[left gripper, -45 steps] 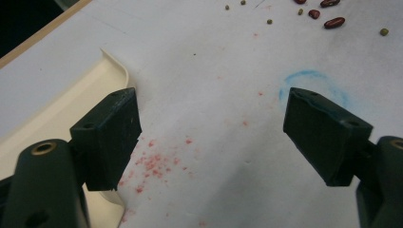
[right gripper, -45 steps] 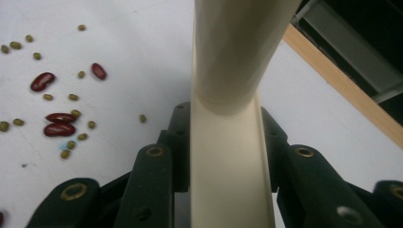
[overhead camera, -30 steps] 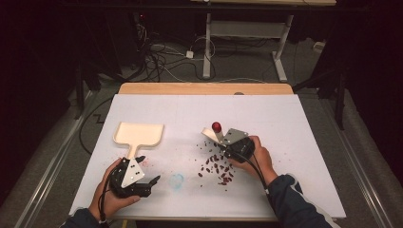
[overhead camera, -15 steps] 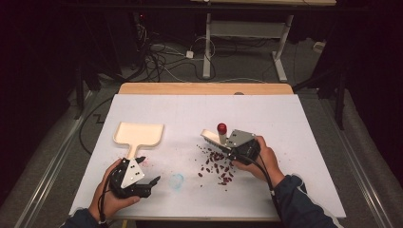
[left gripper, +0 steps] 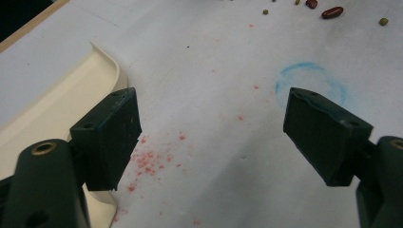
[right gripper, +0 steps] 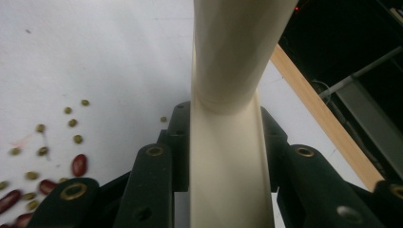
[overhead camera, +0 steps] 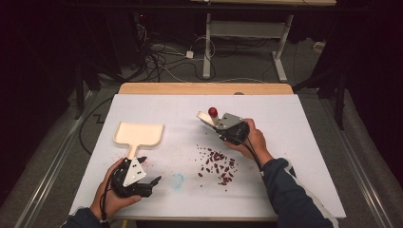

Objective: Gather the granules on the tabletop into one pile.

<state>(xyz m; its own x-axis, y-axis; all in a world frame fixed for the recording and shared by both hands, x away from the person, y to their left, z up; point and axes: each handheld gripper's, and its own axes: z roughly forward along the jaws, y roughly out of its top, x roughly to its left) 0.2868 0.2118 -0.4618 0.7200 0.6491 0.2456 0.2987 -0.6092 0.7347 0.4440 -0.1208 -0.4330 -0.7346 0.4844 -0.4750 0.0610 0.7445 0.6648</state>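
Two grippers over a white table top (overhead camera: 304, 142). Right gripper (overhead camera: 219, 124), beyond the spilled beans, clamps the cream handle (right gripper: 228, 142) of a small brush (overhead camera: 207, 118); a red knob shows above the brush in the high view. Scattered kidney beans (overhead camera: 217, 164) and small green beans (right gripper: 72, 123) lie mid-table, near the right hand. Left gripper (left gripper: 211, 137) sits low at the near left edge, jaws wide, nothing between them. Cream dustpan (overhead camera: 139, 134) lies flat, its handle just beside the left jaw. Faint blue ring mark (left gripper: 311, 83) close to the other jaw.
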